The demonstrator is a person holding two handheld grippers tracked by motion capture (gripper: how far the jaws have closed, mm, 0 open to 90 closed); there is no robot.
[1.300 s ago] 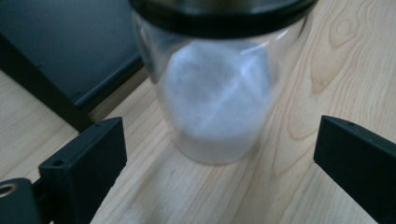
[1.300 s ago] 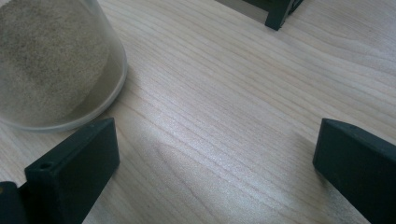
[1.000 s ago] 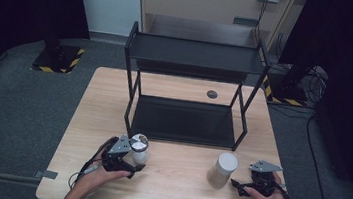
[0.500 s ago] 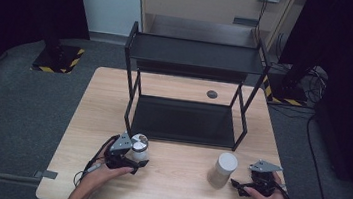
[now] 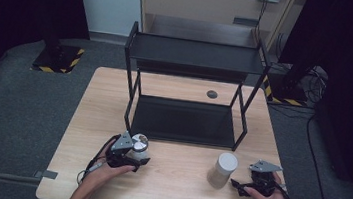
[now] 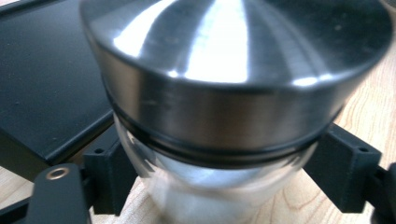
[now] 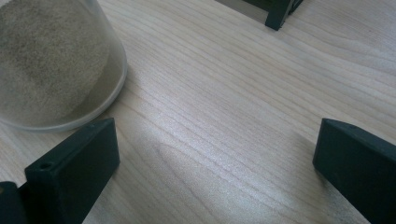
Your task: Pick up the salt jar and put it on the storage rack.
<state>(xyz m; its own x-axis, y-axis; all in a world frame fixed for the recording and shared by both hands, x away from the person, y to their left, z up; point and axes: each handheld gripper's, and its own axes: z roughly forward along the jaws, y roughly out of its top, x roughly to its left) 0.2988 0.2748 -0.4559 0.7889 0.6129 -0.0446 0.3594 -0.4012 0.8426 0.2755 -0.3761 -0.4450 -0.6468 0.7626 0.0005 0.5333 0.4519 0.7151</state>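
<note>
A glass jar with a steel lid (image 5: 139, 143) stands on the wooden table (image 5: 178, 195) at the front left, just before the black rack. My left gripper (image 5: 139, 152) reaches around it from the left. Its jaws have just been closing, and in the left gripper view (image 6: 219, 182) they rest against both sides of the glass body below the lid (image 6: 224, 93). At the front right stands a white-lidded jar of beige powder (image 5: 224, 170). My right gripper (image 5: 241, 183) lies just right of it, open. In the right gripper view (image 7: 215, 158) bare wood lies between the jaws, with the jar (image 7: 51, 60) at the upper left.
A black two-level shelf rack (image 5: 184, 120) takes up the middle and back of the table; its lower shelf (image 6: 42, 84) lies close behind the steel-lidded jar. One rack foot (image 7: 278, 14) is ahead of my right gripper. A small dark round disc (image 5: 212, 94) sits behind the rack.
The left gripper's jaws have drawn in around the steel-lidded jar. The right hand and the white-lidded jar have stayed where they were.
</note>
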